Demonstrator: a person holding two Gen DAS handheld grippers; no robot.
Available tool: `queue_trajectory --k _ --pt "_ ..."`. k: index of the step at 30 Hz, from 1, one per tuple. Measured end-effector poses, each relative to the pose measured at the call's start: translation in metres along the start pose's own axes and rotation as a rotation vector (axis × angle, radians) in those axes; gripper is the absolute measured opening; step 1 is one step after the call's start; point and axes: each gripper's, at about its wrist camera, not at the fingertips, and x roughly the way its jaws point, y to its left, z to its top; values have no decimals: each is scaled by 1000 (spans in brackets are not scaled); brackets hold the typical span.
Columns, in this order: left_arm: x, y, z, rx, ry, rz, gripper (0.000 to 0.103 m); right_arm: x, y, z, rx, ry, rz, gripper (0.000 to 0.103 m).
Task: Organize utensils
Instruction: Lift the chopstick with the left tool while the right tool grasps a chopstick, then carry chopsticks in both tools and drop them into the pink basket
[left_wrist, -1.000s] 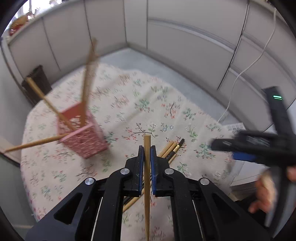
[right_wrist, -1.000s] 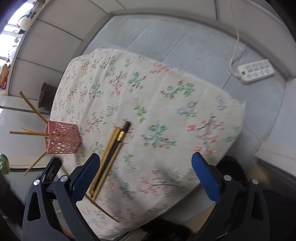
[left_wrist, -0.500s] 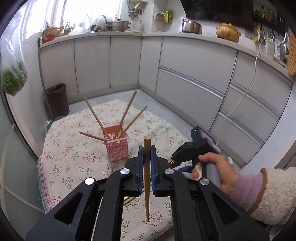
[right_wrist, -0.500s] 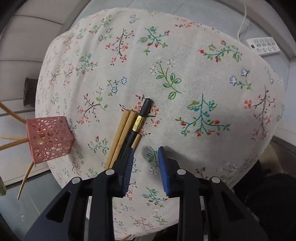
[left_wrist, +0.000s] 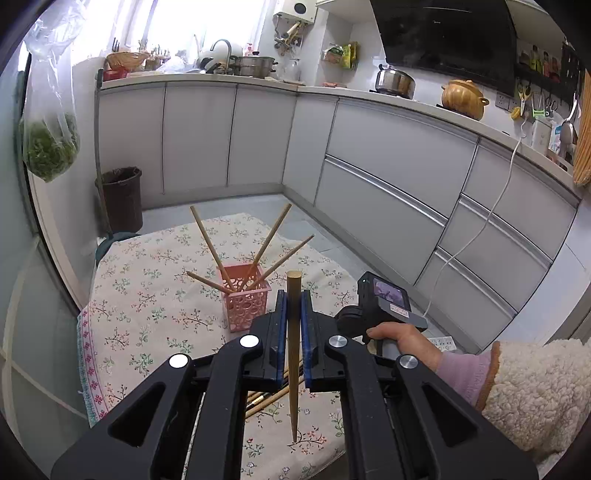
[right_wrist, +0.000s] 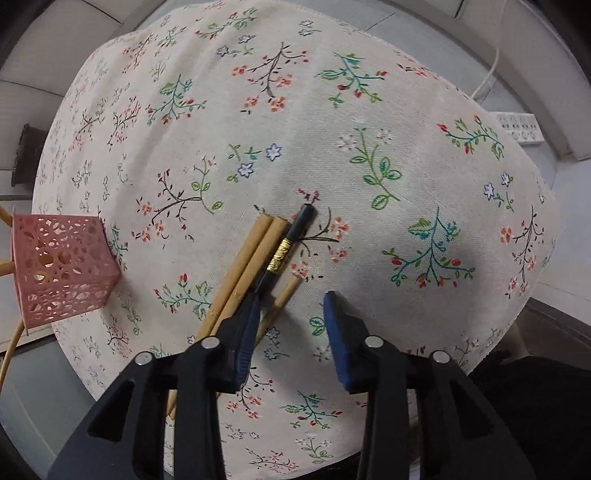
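Left wrist: gripper (left_wrist: 294, 314) upright, clamping chopstick (left_wrist: 293, 354)

One tapered bamboo chopstick (left_wrist: 293, 354) stands upright, pinched in the left gripper (left_wrist: 293, 310). Four more splay out of the pink perforated plastic holder (left_wrist: 246, 302). Bamboo chopsticks (right_wrist: 251, 266) and a black gold-banded chopstick (right_wrist: 286, 247) lie bunched on the bench.
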Motion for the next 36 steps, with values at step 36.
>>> queue_trajectory --k 36 --pt "-15 -2 43 -153 -145 141 6 -255 0 -162 -650 -792 419 6"
